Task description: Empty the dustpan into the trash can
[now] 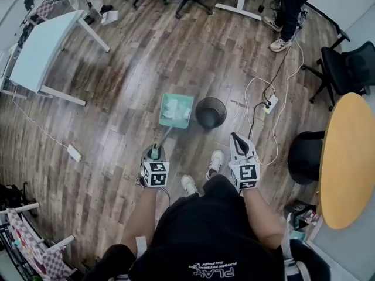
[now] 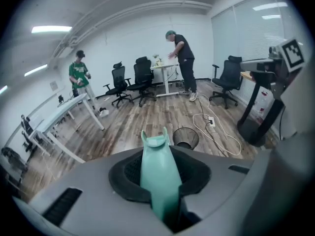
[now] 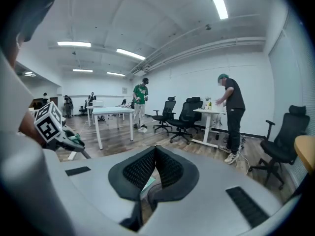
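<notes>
Teal dustpan (image 1: 176,110) hangs pinched in my left gripper (image 1: 156,152) beside the trash can (image 1: 210,112), probably needing tipping next; right gripper (image 1: 237,138) pressed together.

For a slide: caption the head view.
Left hand-held gripper holds teal dustpan by its handle beside the black trash can.

I counted one mint-green dustpan (image 1: 176,110), one black mesh trash can (image 1: 210,112), and two grippers: a left gripper (image 1: 154,152) and a right gripper (image 1: 235,137). There were two power strips, a near strip (image 1: 74,153) and a far strip (image 1: 270,104), and one round yellow table (image 1: 347,157).
</notes>
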Available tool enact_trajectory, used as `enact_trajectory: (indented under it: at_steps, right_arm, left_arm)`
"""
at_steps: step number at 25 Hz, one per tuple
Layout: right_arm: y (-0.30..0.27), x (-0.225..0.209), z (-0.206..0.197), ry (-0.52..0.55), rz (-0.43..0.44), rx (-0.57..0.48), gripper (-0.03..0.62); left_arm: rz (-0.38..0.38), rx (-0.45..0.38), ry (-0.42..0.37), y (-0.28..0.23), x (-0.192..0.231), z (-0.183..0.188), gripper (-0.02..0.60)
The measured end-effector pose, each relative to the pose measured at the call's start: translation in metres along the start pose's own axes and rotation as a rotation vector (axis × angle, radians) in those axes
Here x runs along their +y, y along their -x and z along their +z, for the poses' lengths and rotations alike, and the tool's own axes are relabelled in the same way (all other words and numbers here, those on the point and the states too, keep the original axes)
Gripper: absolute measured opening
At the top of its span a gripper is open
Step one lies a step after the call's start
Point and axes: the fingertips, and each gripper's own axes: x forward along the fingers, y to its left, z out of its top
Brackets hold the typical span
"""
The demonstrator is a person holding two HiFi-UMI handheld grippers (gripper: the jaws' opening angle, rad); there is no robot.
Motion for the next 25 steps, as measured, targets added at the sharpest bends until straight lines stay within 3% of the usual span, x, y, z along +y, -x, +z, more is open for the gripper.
enact_trajectory:
  at_steps: [12, 18, 25]
  right_arm:
    - [0.068, 0.038, 0.027, 0.050, -0.094, -0.037, 0.023]
    - [0.086, 0.059, 0.033, 0.062, -0.072, -0.057, 0.023]
    - [0.096, 0.066, 0.033, 0.078, -0.002, -0.065, 0.023]
  left_arm:
    - [0.015, -0.162, -0.404, 0.068, -0.005, 0.006, 0.097]
    - [0.036, -0.220, -0.711, 0.075, -0.041, 0.011, 0.098]
    - [0.032, -0.221, -1.088, 0.069, -0.092, 0.008, 0.104]
